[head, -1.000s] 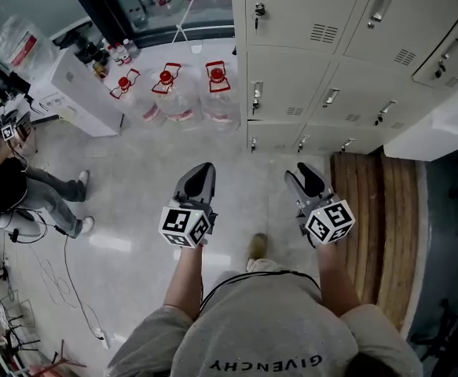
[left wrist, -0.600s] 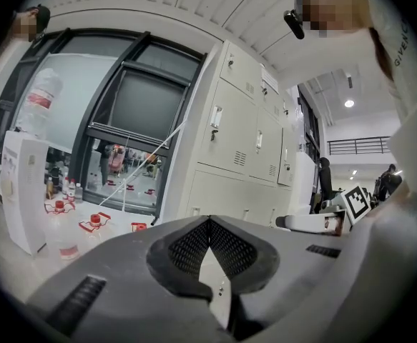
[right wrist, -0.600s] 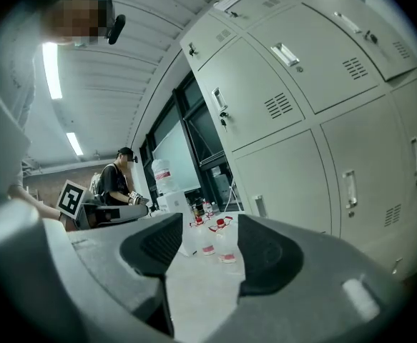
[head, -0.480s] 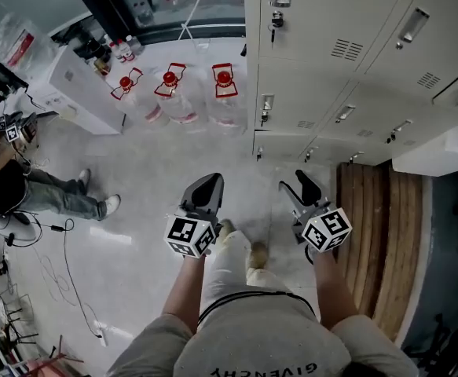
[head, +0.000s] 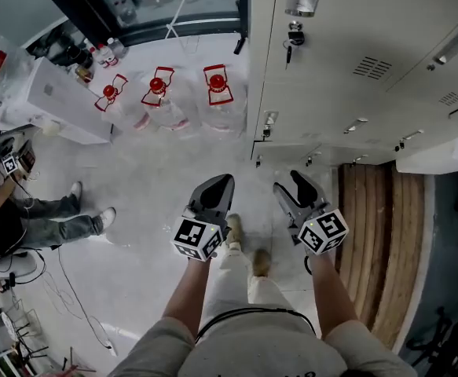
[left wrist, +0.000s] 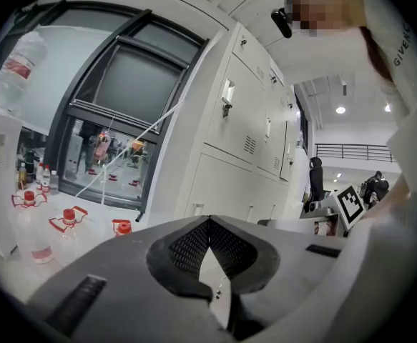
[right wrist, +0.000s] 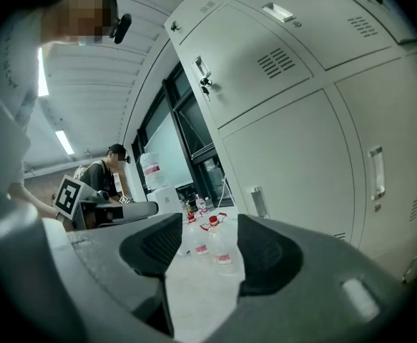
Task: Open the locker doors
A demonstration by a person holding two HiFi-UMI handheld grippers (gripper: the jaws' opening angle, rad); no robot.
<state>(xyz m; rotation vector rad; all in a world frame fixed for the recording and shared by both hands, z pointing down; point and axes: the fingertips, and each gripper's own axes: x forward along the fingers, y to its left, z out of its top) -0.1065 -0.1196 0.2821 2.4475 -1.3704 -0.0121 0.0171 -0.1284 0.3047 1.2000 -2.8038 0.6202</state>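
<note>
The person's arms (head: 188, 285) reach out low in the head view, and each one carries a gripper. The left gripper (head: 221, 181) is closed. Its two jaw tips touch and there is nothing inside. The right gripper (head: 289, 182) has its jaws apart. They have just been opening, and only floor and air show between them. Both grippers point toward the lockers, and neither one touches anything.

Under the grippers are the person's shoes (head: 235, 228) on the pale floor (head: 150, 179). To the right of the feet lies a strip of brown wooden boards (head: 374, 234). On the left a second person (head: 24, 218) sits with legs stretched out.

A bit ahead stand the locker doors (head: 331, 85), grey-white and in rows — every one is shut. They are in front and to the right, well apart from the grippers. One door has a key (head: 294, 36) hanging in its lock.

Left of the lockers stand three big clear water bottles (head: 213, 96) with red caps. Behind them is a dark-framed window (head: 174, 6).
</note>
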